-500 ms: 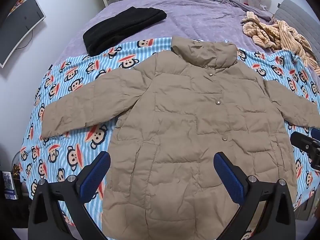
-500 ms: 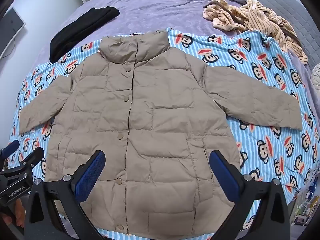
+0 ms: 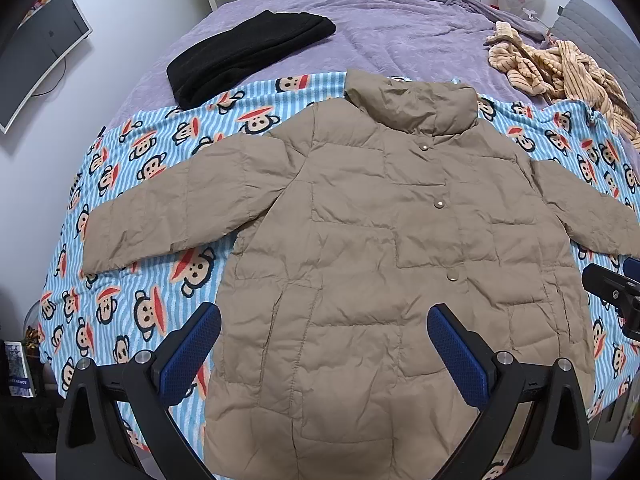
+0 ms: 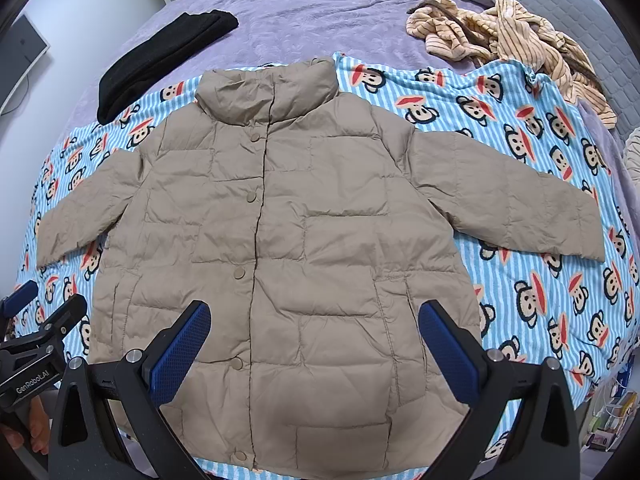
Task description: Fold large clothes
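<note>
Jacket [image 3: 384, 248] lies flat, front up, snapped shut, sleeves spread, on the monkey-print blanket [image 3: 160, 152] over the bed. Left gripper [image 3: 324, 352] and right gripper [image 4: 314, 346] both hover over the hem, jaws wide, nothing held. Risks: puffy slick shell (looks like down) may slip from a shallow pinch; a grab too deep could catch the blanket too and drag it. Sleeve [image 4: 516, 204] may flop back open once folded in.
</note>
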Tool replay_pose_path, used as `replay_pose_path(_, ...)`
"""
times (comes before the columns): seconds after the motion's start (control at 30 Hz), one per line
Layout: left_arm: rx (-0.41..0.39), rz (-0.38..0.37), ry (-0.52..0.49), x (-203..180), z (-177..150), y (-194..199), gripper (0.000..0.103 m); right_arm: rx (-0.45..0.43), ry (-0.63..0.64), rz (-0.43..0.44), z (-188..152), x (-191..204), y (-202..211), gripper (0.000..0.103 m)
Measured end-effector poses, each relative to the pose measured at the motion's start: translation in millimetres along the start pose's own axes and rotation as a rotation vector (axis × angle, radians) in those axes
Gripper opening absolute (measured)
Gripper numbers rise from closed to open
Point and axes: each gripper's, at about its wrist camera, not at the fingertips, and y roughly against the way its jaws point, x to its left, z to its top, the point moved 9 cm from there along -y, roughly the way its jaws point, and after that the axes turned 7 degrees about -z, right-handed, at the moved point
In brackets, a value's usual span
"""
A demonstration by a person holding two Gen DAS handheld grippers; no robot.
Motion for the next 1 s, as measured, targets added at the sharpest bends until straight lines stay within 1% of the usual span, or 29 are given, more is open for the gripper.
replay_pose_path(1.0,0.004,-0.004,0.007,0.2,-1.0,-1.0,0.103,0.005,0.001,0.001,-0.2,0.4,-2.2,0.103)
